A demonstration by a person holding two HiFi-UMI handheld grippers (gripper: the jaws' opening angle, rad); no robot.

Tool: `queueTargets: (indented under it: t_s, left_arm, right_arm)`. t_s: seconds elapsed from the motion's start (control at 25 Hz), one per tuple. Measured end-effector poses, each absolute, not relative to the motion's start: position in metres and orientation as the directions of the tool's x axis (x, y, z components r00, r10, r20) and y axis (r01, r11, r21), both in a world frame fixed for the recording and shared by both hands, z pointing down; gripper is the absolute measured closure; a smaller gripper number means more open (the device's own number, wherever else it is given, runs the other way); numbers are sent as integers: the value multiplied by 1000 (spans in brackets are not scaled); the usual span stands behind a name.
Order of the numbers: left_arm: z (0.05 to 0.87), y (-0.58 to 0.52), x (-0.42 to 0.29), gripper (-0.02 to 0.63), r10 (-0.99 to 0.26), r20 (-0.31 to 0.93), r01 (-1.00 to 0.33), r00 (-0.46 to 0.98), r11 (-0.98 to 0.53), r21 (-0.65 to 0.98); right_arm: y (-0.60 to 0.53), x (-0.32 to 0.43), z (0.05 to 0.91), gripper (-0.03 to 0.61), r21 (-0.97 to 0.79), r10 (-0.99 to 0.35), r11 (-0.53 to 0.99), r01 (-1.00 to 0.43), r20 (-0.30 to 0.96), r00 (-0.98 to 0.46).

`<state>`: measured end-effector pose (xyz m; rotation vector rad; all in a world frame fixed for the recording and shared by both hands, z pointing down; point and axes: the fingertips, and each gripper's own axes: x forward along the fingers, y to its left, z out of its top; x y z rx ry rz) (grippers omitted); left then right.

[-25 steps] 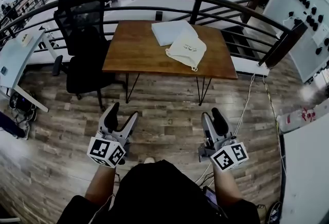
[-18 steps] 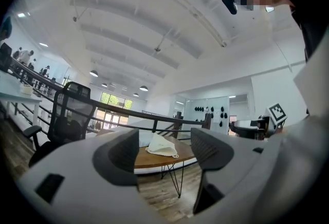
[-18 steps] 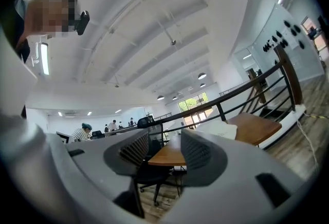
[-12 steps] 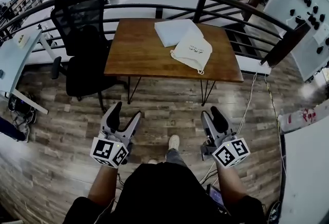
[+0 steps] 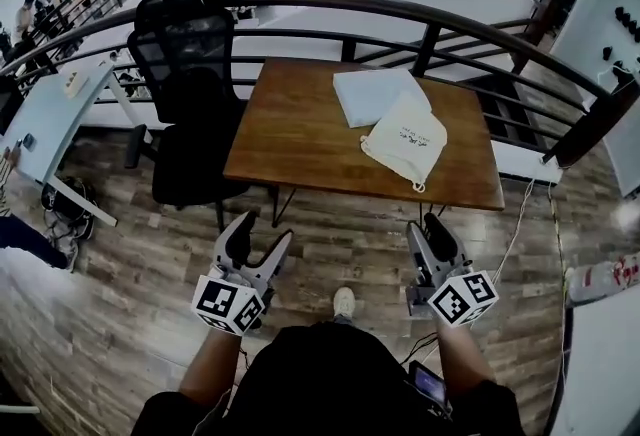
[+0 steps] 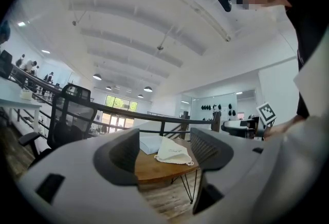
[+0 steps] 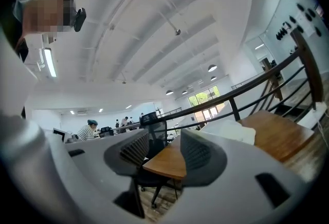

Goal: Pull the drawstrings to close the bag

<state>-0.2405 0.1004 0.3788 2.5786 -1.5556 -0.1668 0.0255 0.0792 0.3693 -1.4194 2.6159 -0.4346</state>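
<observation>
since the person stands well back from the table (image 5: 290,124), both grippers are carried low and level, aimed at it, w/ nothing in them. the left gripper (image 5: 262,229) has its jaws wide apart. the right gripper (image 5: 425,224) shows a narrower gap, also empty. the bag (image 5: 408,142) lies flat on the table's right part, against a white folded sheet (image 5: 372,92). its cord end (image 5: 417,186) faces the near edge, prob. so the cords can be reached from this side. pulling not yet begun.
</observation>
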Motion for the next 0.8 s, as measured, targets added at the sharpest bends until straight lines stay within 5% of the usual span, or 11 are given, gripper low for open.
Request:
queueTargets:
  t_s: [0.8]
  left_arm:
    - [396,-52,-120,316,-847,32,-842,531,-524,127]
  right_arm:
    - [-56,119,391,403,-318,-811,546,-775,31,-585]
